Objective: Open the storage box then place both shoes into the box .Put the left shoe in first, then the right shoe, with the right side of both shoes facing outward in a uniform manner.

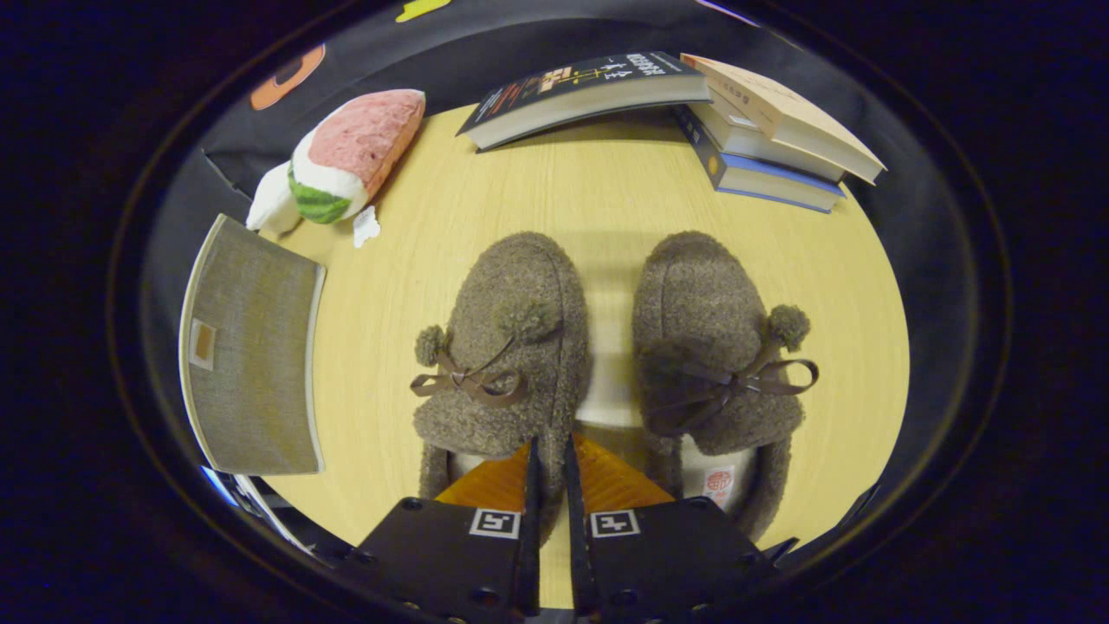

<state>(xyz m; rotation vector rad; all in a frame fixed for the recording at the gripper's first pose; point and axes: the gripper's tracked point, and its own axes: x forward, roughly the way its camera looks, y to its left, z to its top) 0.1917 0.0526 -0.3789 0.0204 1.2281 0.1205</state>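
The gripper [550, 451] hangs over the heels of two fuzzy brown slippers, its orange fingers [498, 481] nearly pressed together and holding nothing. The left slipper [507, 347] and right slipper [710, 338] lie side by side, toes away, on the wooden table [606, 191], with the grey fabric storage box [251, 355] well off to the left, lid apparently still down. Both slippers look light and soft — the plush upper would squash and slide, so the stiffer heel rim or sole edge seems the surer hold.

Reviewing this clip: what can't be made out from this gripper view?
- Storage box: lid side alone faces the camera; its inside and near corner are hidden, cut off beside the gripper.
- Shoes: heels hidden behind the nearly closed fingers.
- Lower books: covers hidden by the books stacked on top.
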